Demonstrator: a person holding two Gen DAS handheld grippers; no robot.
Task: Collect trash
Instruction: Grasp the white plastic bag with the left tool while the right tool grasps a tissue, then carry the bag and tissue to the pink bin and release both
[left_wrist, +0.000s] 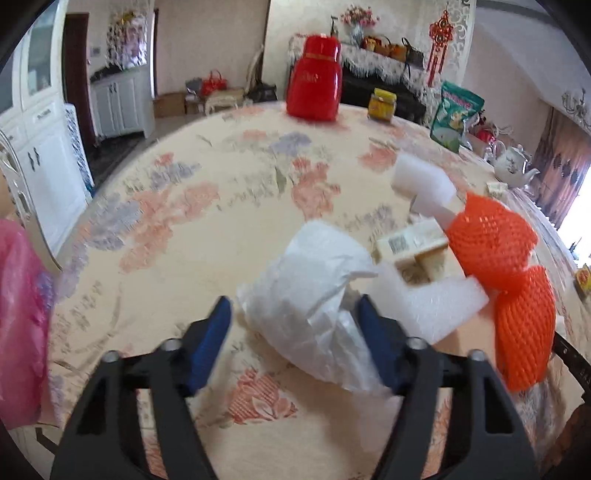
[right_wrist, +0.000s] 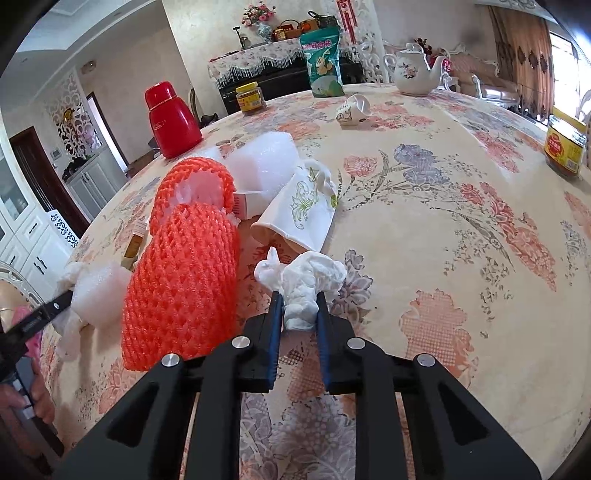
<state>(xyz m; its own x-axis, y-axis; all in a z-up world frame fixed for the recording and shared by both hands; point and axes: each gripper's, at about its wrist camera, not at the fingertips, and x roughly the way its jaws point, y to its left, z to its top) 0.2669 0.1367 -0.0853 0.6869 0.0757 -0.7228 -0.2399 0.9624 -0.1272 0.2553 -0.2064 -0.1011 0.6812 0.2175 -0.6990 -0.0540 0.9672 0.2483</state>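
Trash lies in a loose heap on a round table (right_wrist: 461, 258) covered with a flowered cloth. In the right wrist view, the right gripper (right_wrist: 299, 308) at lower centre is closed on a crumpled white tissue (right_wrist: 306, 284); both blue pads press its sides, and the upper part of the tissue bulges out above the fingers. Just above the tissue lies a paper cup (right_wrist: 299, 214) on its side with a green pattern, its mouth toward the camera. To the left of it are two orange foam nets (right_wrist: 184, 280), and behind them a piece of white foam (right_wrist: 262, 158).

In the left wrist view, the left gripper (left_wrist: 295, 321) at lower centre stands half open around a crumpled white plastic wrap (left_wrist: 314, 295). The right pad touches the wrap, but the left pad is apart from it, so the wrap is not clamped. To the right of the wrap lie a block of white foam (left_wrist: 436, 306), a small carton (left_wrist: 410, 247) and the orange nets. A pink plastic bag (left_wrist: 18, 325) hangs at the left edge of this frame.

At the far rim of the table stand a red thermos (right_wrist: 171, 120), a yellow-lidded jar (right_wrist: 251, 96), a green snack bag (right_wrist: 323, 64) and a white teapot (right_wrist: 413, 70).
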